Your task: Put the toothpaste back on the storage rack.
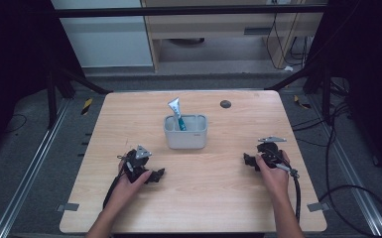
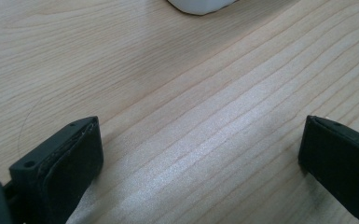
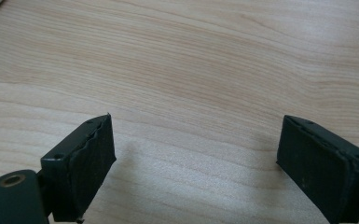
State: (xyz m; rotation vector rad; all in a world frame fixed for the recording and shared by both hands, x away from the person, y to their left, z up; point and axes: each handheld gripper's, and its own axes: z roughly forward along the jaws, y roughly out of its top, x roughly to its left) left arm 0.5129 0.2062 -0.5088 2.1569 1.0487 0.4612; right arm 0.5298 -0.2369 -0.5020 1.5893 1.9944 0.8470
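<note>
High view has the grey cup sitting mid-table, with the tube standing in it, leaning against its back-left corner, crimped end poking up over the rim. My left gripper rests on the wood near-left of the cup, and my right gripper rests near-right of it, both well apart from it. Both sets of jaws are spread wide with nothing between them but bare table; the gripper views confirm that, and a pale edge of the cup peeks in at the top of the left one. So as far as I can judge, the tube's already in its place and nothing's left to grab. Looks done, or not started if it's meant to come out.
</note>
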